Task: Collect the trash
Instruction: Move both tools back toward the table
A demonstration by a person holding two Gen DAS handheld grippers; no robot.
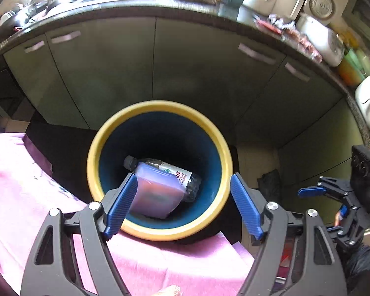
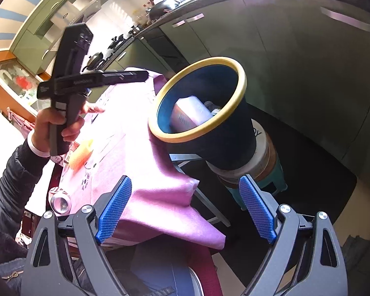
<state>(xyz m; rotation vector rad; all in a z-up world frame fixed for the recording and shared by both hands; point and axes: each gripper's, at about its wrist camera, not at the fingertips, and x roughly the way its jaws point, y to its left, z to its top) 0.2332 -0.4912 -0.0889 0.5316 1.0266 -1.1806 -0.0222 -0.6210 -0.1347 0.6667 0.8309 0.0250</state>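
Left wrist view looks down into a dark blue plastic bin with a yellow rim (image 1: 219, 212), which stands just beside the surface draped in a pink cloth (image 1: 24, 185). Inside the bin lie a clear plastic bottle with a dark cap (image 1: 190, 180) and a pale purple carton (image 1: 157, 192) resting on it. The left gripper (image 1: 182, 202) hangs above the bin mouth, jaws wide and holding nothing. The right gripper (image 2: 186, 212), seen from its own camera, points at the cloth's corner, jaws wide and empty. A yellow sponge-like piece (image 2: 82, 154) lies on the cloth.
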